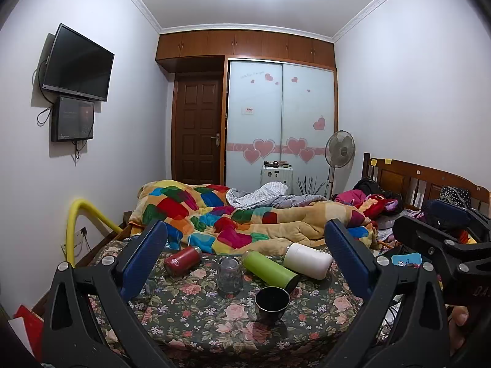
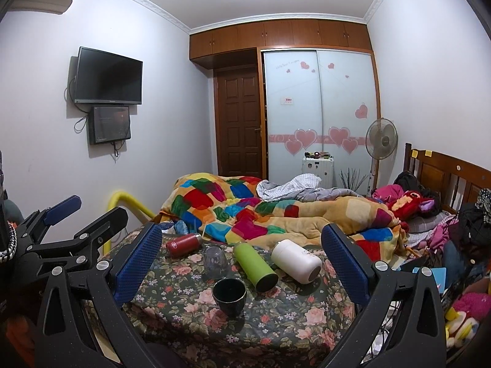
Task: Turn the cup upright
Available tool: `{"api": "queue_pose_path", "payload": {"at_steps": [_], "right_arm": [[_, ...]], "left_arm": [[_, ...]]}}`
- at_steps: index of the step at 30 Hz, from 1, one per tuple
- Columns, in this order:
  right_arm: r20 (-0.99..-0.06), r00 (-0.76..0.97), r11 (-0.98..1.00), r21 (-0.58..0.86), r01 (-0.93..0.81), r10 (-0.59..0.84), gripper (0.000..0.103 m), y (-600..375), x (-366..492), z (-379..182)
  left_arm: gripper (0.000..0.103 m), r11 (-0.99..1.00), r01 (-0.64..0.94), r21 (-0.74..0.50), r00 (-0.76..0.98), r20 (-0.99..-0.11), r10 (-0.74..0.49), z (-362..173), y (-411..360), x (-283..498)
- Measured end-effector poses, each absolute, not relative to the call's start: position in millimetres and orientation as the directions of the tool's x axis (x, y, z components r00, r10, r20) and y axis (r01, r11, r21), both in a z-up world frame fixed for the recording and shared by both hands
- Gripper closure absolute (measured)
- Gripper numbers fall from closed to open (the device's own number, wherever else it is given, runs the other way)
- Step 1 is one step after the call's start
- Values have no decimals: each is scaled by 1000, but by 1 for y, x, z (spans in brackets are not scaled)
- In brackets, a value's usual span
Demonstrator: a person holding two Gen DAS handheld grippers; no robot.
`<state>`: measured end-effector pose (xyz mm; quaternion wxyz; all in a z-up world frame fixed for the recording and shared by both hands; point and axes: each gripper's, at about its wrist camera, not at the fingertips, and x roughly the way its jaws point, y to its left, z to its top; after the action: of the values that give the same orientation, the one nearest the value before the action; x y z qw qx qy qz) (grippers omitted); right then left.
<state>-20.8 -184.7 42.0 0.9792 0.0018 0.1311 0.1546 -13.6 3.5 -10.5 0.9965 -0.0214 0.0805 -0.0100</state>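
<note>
While both grippers hovered above the near edge of the floral-patterned bedspread (image 1: 190, 312), neither touched anything: the left gripper (image 1: 245, 257) had its blue-padded fingers (image 1: 144, 254) spread wide with nothing between them, and the right gripper (image 2: 242, 260) was likewise spread and empty. Nearest stood a dark glazed cup (image 1: 272, 304), already upright with its mouth open to the ceiling. Just behind it rested a clear glass tumbler (image 1: 229, 276), apparently mouth-down, and judged to be the cup awaiting flipping; it was near the dark cup but apart from it. Beyond lay three bottles on their sides: a red cylindrical flask (image 1: 181, 260), a lime-green cylindrical flask (image 1: 270, 271) and a white cylindrical flask (image 1: 308, 260). Farthest was a multicoloured patchwork quilt (image 1: 214, 214). Risks, as judged: the soft bedding could let the tumbler topple on release; smooth glass could slip from the pads during rotation; a wide approach could knock the dark cup or set the green flask rolling. The left wrist view alone showed the right gripper's black frame at its right edge, and a blue box (image 1: 406, 259) beside it; the right wrist view alone showed the left gripper's spread fingers from the side, and a wall air conditioner (image 2: 40, 1).
</note>
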Motion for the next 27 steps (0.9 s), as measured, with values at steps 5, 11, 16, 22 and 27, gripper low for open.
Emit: {"api": "queue_pose_path", "payload": {"at_steps": [5,11,16,22,27], "right_arm": [[-254,918,952,45,-302,303,0,-185,-21,42],[-254,919,952,45,-301,303,0,-185,-21,43],[-253,919,953,46,-301,302,0,-186,-22,42],[-254,920,954,50,-296,298,0,-187,-21,41],[-255,921,955,49,-293,296,0,-188,-20,41]], "left_arm": [[0,999,16,-45,987,-159,-23,-10,3,-14],[0,999,26,-44,986,-161,-32,-11,1,-10],[0,999,32,-41,986,-160,-38,-12,-1,-9],[0,999,33,-43,986,-162,-39,-11,-2,-10],[0,998,35,-46,985,-166,-42,-11,-1,-10]]}}
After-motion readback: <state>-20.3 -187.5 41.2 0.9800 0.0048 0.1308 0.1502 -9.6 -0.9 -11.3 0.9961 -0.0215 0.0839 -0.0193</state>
